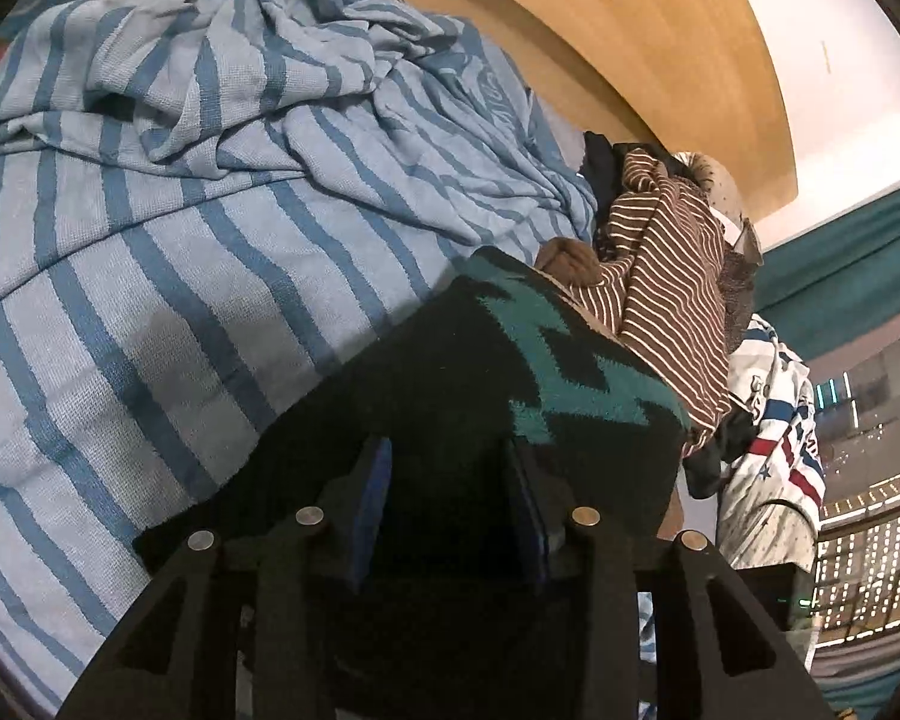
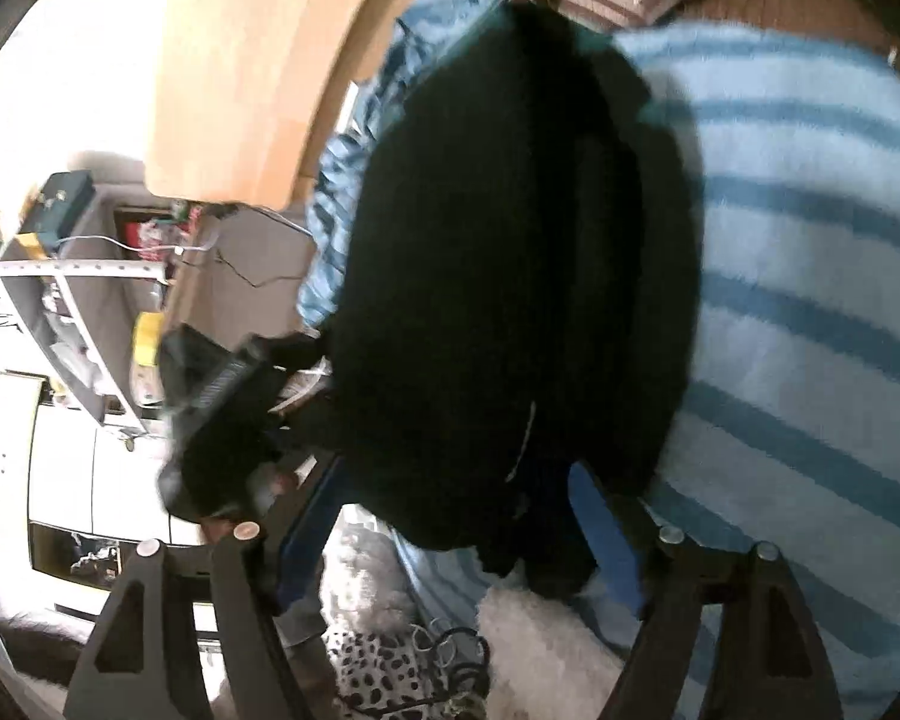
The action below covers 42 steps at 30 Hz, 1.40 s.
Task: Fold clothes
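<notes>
No readable text anywhere here. On the left wrist view, the blue striped cloth (image 1: 210, 210) carries a woven round emblem (image 1: 498, 102) near its folded edge, with letters in it, but they curve away and stay too faint to make out. Over on the right, the white garment (image 1: 774, 420) with red and blue stripes and stars shows a couple of dark printed characters near its top, too small and bent to read. On the right wrist view everything is blurred; the boxes on the shelf (image 2: 78, 276) show colour patches only, no legible label.
</notes>
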Available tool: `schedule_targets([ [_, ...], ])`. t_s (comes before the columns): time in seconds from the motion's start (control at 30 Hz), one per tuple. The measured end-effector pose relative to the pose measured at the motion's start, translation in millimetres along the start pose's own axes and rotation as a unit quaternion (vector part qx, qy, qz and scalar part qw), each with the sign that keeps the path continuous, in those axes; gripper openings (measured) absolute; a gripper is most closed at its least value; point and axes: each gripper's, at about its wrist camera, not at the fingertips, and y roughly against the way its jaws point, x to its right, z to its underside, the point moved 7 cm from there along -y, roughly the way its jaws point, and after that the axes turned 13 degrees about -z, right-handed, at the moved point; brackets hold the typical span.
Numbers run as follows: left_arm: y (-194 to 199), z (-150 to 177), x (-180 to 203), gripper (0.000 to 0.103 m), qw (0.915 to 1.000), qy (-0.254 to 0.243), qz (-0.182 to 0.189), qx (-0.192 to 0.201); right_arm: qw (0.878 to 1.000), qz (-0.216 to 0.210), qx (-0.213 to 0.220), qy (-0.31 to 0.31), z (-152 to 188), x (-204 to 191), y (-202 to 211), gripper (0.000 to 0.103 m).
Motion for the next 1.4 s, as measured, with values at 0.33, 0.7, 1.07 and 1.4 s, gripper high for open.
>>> schedule_targets([
  [0.33, -2.2, -3.1, 3.6, 0.042, 1.0, 0.002, -0.008, -0.003, 0.999, -0.007, -0.008, -0.053, -4.5, 19.3, -32.2, 0.08],
  [0.7, -5.1, -16.3, 7.7, 0.042, 0.9994, 0.0, -0.023, -0.024, 0.996, -0.017, -0.037, -0.083, -13.9, 14.7, -58.6, 0.054],
  [1.07, 52.5, 6.7, 34.5, 0.039, 0.9916, -0.093, -0.054, -0.072, 0.993, -0.055, -0.094, -0.048, 12.2, -38.6, -45.4, 0.045],
  [1.4, 17.0, 18.8, 21.9, 0.039, 0.9952, -0.05, -0.014, -0.083, 0.993, -0.002, -0.07, -0.091, 12.6, -5.2, -40.3, 0.048],
])
